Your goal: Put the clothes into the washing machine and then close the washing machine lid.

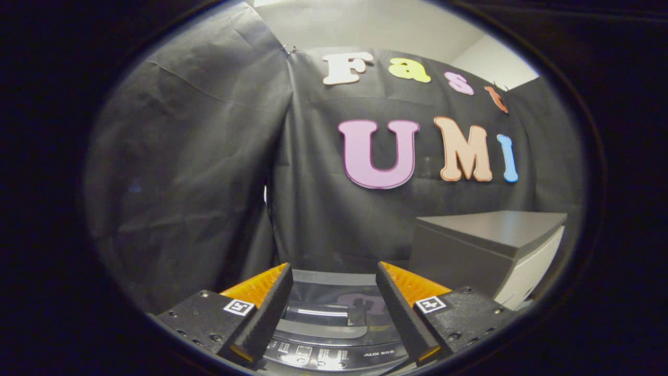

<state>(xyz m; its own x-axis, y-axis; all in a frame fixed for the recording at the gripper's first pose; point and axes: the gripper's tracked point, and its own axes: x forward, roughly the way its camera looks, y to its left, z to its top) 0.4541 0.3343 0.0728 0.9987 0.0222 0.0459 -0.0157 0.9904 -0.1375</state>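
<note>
Fingers (284, 292) of the gripper (334, 277) are held wide apart with nothing gripped, poised above the washing machine (334, 355). Its glossy lid (323, 326) seems to lie shut between them; no clothes can be made out.

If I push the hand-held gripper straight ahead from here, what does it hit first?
Probably the black cloth wall. The hand-held gripper is open and holds nothing, pointing over the washer lid below its fingers. The grey cabinet sits off to the right. Depth is unclear.

Washing machine (334, 334) dark glossy lid; cabinet (490, 245) grey top, white side.
</note>
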